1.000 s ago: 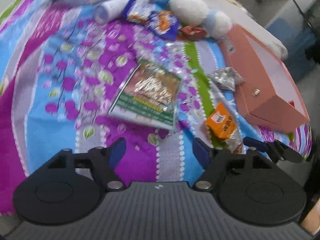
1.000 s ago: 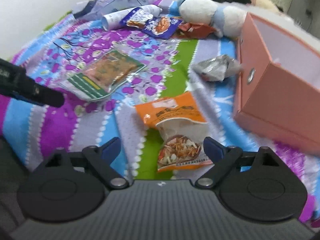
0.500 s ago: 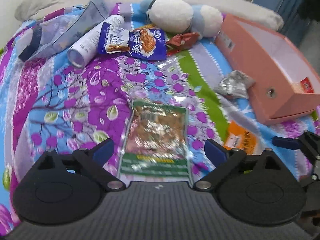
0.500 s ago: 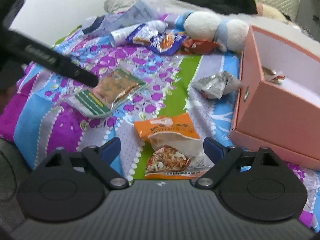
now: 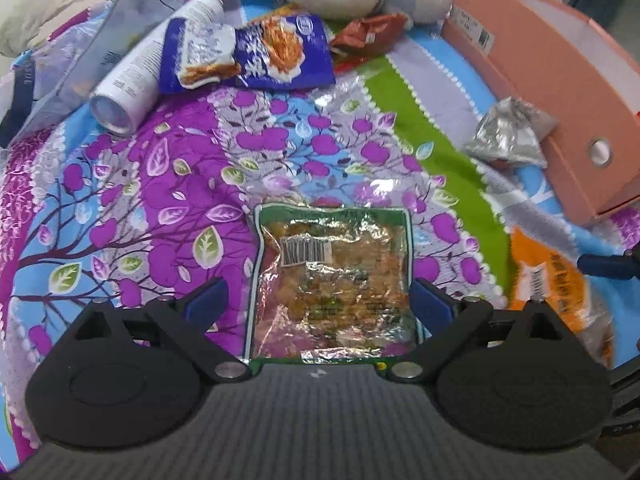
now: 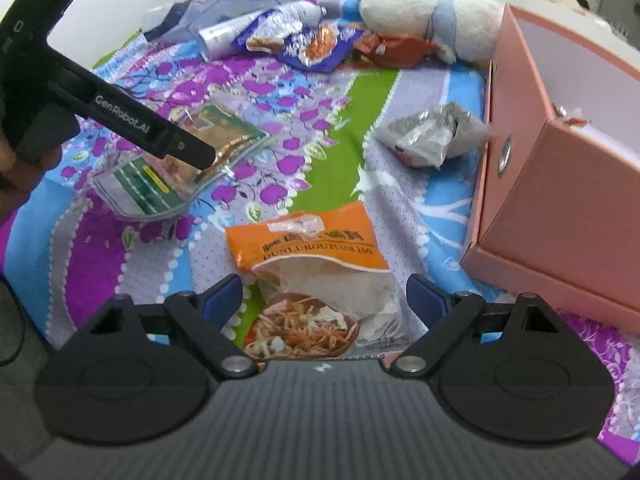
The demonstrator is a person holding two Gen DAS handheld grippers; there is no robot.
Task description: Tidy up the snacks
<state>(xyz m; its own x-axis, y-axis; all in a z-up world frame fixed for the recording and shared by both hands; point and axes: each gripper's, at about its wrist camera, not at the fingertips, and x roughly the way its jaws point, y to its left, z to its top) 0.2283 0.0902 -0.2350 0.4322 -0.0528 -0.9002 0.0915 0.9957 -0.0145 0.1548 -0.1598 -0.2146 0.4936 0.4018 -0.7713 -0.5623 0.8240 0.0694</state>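
On the left, the left gripper [image 5: 318,300] is wide open over the green snack bag [image 5: 332,280], not squeezing it. To its right, the right gripper [image 6: 324,294] is open over the orange snack bag [image 6: 316,280]. Far right sits the pink box [image 6: 560,216]. I think both should close next, then carry the bags there.

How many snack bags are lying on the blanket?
5: green packet between left fingers, orange bag between right fingers, silver wrapper beside box, blue bag, red wrapper. More may hide.
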